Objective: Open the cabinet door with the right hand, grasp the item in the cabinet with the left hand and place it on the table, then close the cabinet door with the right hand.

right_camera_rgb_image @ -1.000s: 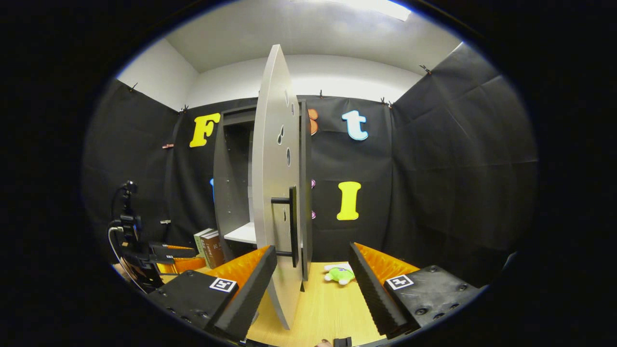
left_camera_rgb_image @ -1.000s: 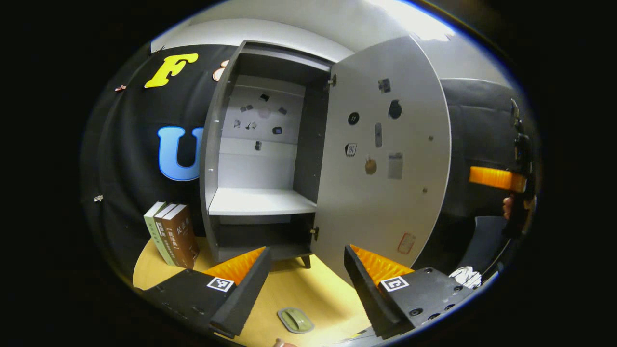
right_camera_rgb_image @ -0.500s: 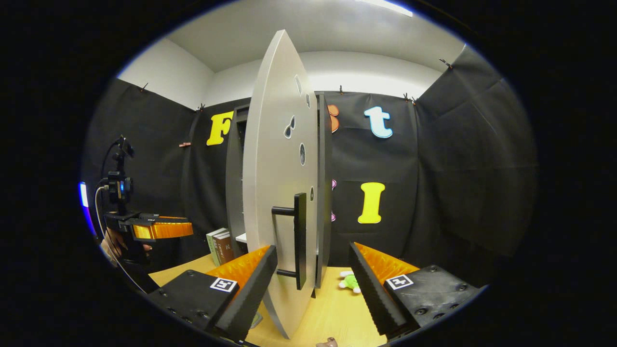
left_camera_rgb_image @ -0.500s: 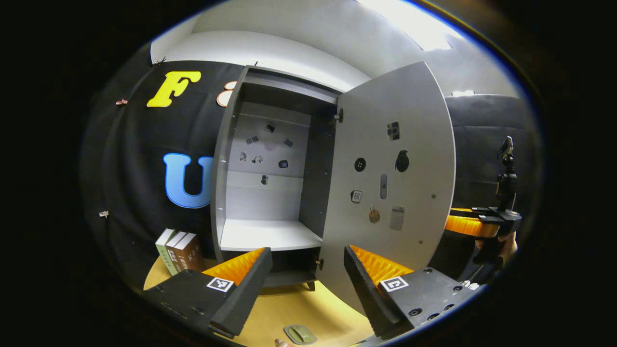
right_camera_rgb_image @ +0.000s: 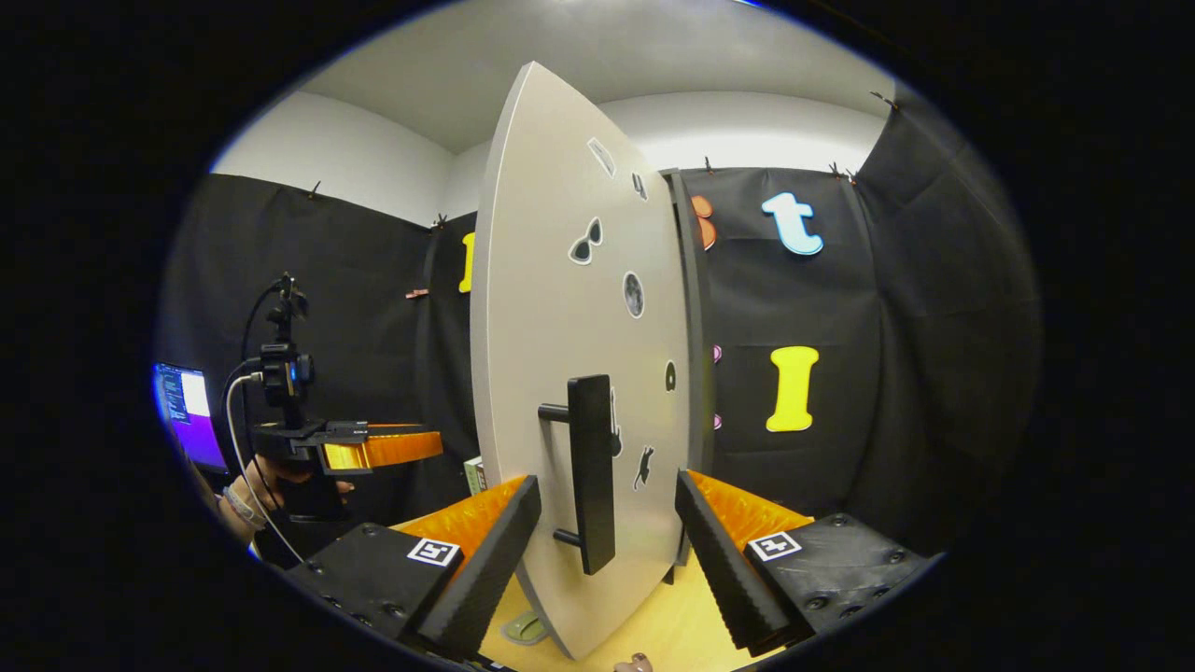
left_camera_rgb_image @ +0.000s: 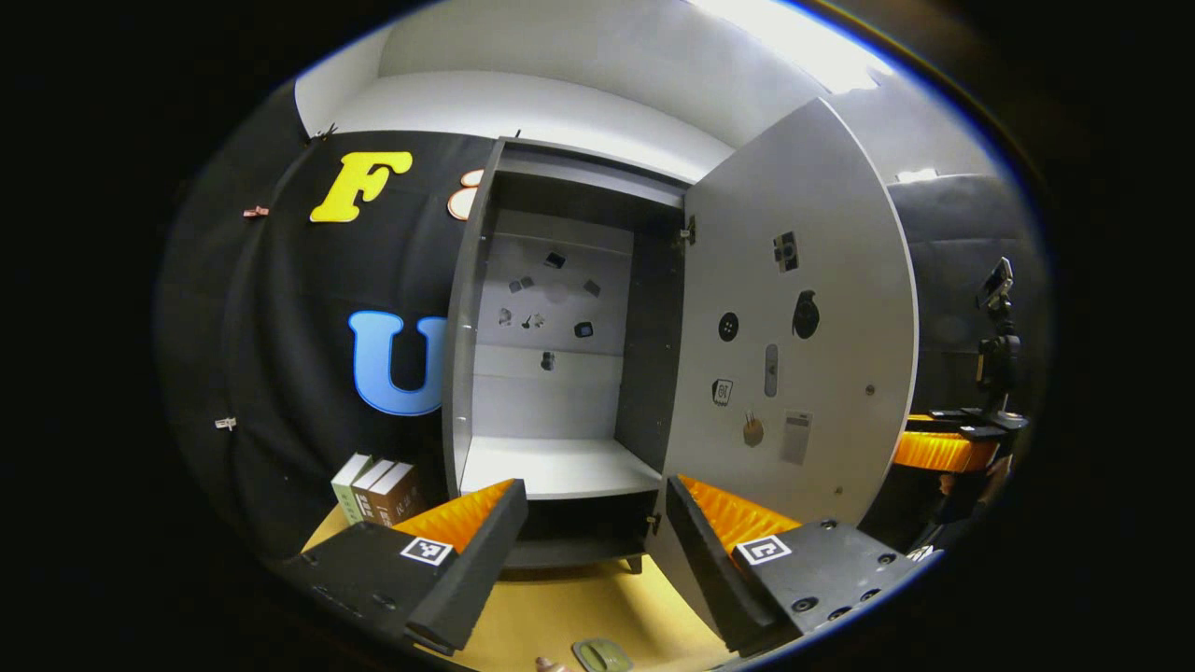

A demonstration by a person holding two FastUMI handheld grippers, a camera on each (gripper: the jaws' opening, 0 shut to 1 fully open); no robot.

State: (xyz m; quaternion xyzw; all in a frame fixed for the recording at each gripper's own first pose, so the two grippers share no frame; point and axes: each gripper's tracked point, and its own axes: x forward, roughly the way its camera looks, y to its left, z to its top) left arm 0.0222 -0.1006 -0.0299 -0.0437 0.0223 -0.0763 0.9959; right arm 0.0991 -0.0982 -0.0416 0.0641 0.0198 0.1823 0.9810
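Standing upright between parted right gripper [right_camera_rgb_image: 607, 537] fingers, apparently untouched: door handle [right_camera_rgb_image: 592, 471]

Recording booth: black cloth walls [right_camera_rgb_image: 915, 373], cabinet [left_camera_rgb_image: 560, 373], table [left_camera_rgb_image: 551, 616].

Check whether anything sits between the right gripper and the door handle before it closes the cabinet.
Nothing visible does. In the right gripper view the handle stands on the open door, straight ahead between the open right gripper's fingers, with a clear gap on both sides. The left gripper hangs off to the side.
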